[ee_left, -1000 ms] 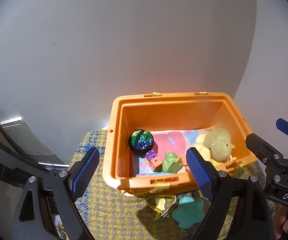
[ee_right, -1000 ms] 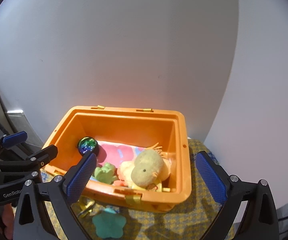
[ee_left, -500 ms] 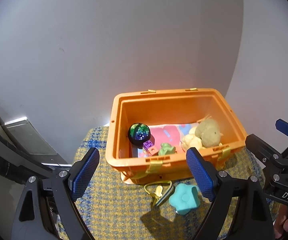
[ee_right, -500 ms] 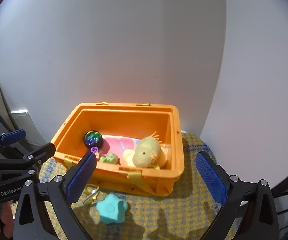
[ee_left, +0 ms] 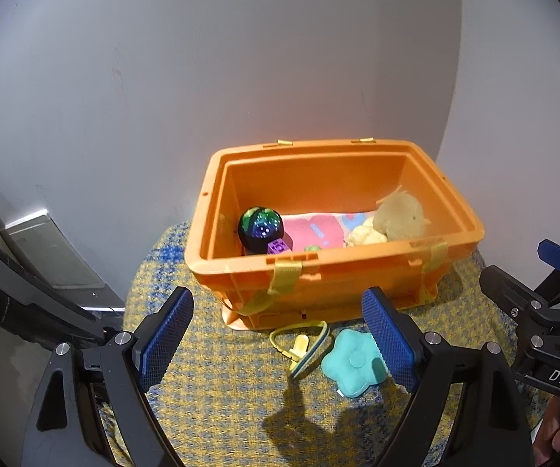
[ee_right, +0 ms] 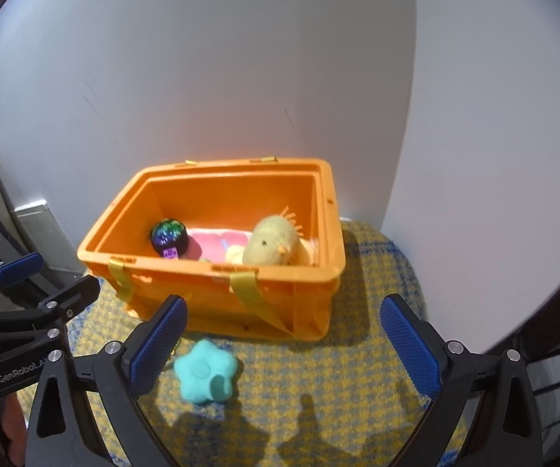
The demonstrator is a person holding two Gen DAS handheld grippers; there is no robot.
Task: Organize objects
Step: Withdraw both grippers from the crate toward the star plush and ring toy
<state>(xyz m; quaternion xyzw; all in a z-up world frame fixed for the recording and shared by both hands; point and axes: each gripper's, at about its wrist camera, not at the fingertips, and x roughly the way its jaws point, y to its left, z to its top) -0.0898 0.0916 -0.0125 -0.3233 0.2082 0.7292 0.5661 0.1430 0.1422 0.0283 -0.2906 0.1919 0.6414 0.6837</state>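
The bin (ee_left: 334,272) sits on a yellow-and-blue woven cloth (ee_left: 217,397) against a pale wall, lid off, and it already holds a dark glitter ball (ee_left: 260,229), a small purple cube (ee_left: 279,247), a plush chick (ee_right: 270,241) and a pink mat (ee_left: 315,229) underneath them. Two things are not in it: a teal star (ee_right: 204,371) and a yellow strap (ee_left: 299,344), both lying on the cloth just in front of the bin's near wall, beside each other

The left gripper (ee_left: 278,340) is wide open and holds nothing; the strap lies between its fingers in view, and the star sits just inside its right finger. The right gripper (ee_right: 284,344) is also spread wide and empty, with the star close to its left finger (ee_right: 159,332). Both hover above the cloth, short of the loose items

My reading is that the step in hand is picking up one of these two leftovers. The star looks soft and thick, so a grip across its middle lobes, not on a single point, should hold best; come down until the pads straddle it, then close gently, since it will likely squash. The strap is thin and floppy, and looks to have a yellow clip at its middle; a pinch there seems the better choice, as a pinch on the band alone could slip

Take one item per gripper so the two claws, already near each other, do not collide, and lift clear of the bin's rim before moving over it
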